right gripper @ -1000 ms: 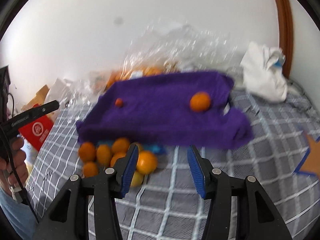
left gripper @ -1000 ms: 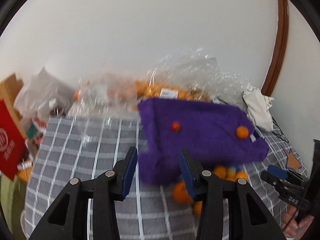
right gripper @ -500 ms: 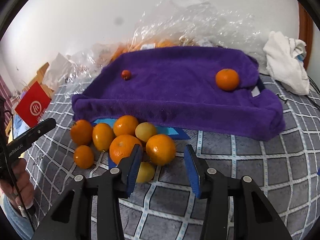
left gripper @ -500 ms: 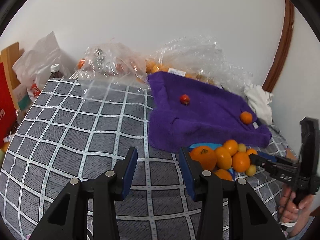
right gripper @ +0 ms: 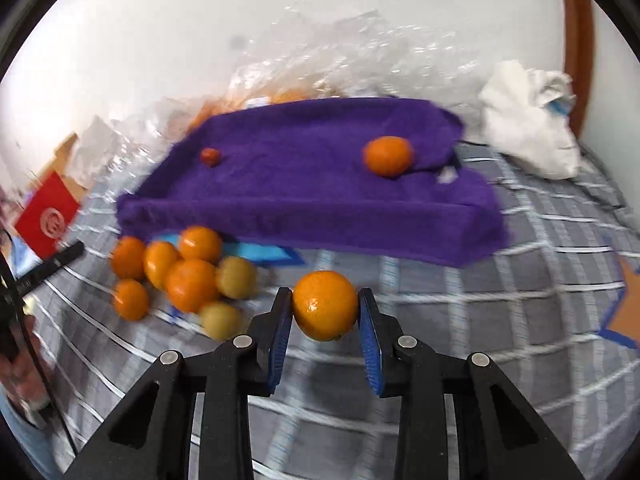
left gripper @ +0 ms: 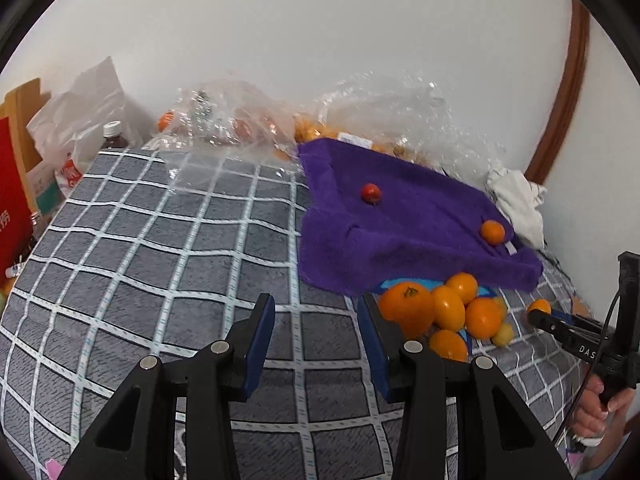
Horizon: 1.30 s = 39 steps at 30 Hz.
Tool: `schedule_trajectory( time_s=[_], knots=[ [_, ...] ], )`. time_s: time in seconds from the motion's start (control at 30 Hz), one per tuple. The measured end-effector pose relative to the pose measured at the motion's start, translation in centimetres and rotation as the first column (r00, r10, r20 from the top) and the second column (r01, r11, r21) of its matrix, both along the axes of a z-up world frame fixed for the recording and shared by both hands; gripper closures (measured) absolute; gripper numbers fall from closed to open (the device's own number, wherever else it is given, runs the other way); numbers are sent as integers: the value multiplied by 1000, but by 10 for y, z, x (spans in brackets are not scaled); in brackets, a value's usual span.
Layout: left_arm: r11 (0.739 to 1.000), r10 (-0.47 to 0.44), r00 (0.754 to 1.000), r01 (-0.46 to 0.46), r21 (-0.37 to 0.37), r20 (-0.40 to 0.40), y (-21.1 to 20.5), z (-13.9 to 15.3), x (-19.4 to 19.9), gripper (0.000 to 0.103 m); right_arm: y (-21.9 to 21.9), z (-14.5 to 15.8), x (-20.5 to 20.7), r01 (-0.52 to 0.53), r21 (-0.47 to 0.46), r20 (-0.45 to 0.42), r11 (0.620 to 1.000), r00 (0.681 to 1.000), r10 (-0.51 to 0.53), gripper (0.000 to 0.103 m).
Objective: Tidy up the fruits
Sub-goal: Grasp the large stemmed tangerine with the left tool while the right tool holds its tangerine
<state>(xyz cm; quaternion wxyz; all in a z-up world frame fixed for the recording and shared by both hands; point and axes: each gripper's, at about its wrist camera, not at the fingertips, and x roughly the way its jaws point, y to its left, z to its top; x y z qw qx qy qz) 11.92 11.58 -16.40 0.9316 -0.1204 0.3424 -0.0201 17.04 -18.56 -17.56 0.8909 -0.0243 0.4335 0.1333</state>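
My right gripper (right gripper: pixel 324 300) is closing its jaws on an orange (right gripper: pixel 325 306), and both blue pads press its sides. In the left wrist view that orange (left gripper: pixel 539 306) shows at the right gripper's tip. To its left a pile of oranges (right gripper: pixel 188 276) and two yellowish fruits lies on the checked bedspread, in front of a purple towel (right gripper: pixel 312 184). On the towel rest one orange (right gripper: pixel 387 156) and a small red fruit (right gripper: pixel 210 157). My left gripper (left gripper: pixel 316 308) stands open over the bedspread, nothing between its fingers, with the pile (left gripper: pixel 440 308) just to its right.
Crumpled clear plastic bags (left gripper: pixel 240 120) holding more fruit lie against the white wall behind the towel. A white cloth (right gripper: pixel 528 120) sits at the back right. A red box (left gripper: pixel 12 200), a white bag and a bottle (left gripper: pixel 113 136) stand at the left edge of the bedspread (left gripper: pixel 160 240).
My right gripper has closed on an orange from the right side of the pile and drawn it away to the right. The left gripper has sunk closer to the bedspread.
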Motion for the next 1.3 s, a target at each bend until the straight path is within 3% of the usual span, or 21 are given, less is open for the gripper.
schedule_trajectory(
  time_s=[0.17, 0.3, 0.37, 0.47, 0.67, 0.73, 0.8, 0.9, 1.03, 1.3],
  knots=[
    [992, -117, 993, 116, -56, -18, -14, -2, 2, 62, -16, -10, -12, 10, 17, -2, 1000, 1000, -10, 70],
    [992, -115, 993, 113, -54, -35, -29, 6, 1, 62, -17, -10, -14, -5, 19, -1, 1000, 1000, 5, 70],
    [991, -124, 992, 123, -50, -23, -37, 12, 4, 53, -17, -11, -13, -14, 21, -8, 1000, 1000, 14, 70],
    [994, -111, 992, 109, -31, -56, -45, 14, 18, 53, -17, -11, -13, -15, 29, -9, 999, 1000, 15, 70],
    [996, -84, 986, 84, -5, -141, -53, -7, 38, 52, -17, -13, -11, -11, 25, -21, 1000, 1000, 12, 70],
    [995, -99, 984, 94, -41, -148, -53, -10, 41, 52, -15, -13, -12, -12, 8, -19, 1000, 1000, 12, 70],
    [994, -112, 977, 109, -28, -180, -56, -15, 44, 52, -13, -14, -12, -13, -1, -18, 1000, 1000, 13, 70],
    [994, -108, 983, 108, -7, -146, -56, -18, 42, 52, -14, -13, -12, -12, 14, -19, 1000, 1000, 12, 70],
    [991, -116, 986, 108, -75, -118, -48, -21, 39, 62, -19, -13, -12, 11, 34, -17, 999, 1000, -10, 70],
    [988, -61, 997, 53, -144, -52, -26, -14, 28, 62, -25, -12, -12, 28, 59, -13, 998, 1000, -27, 70]
  ],
)
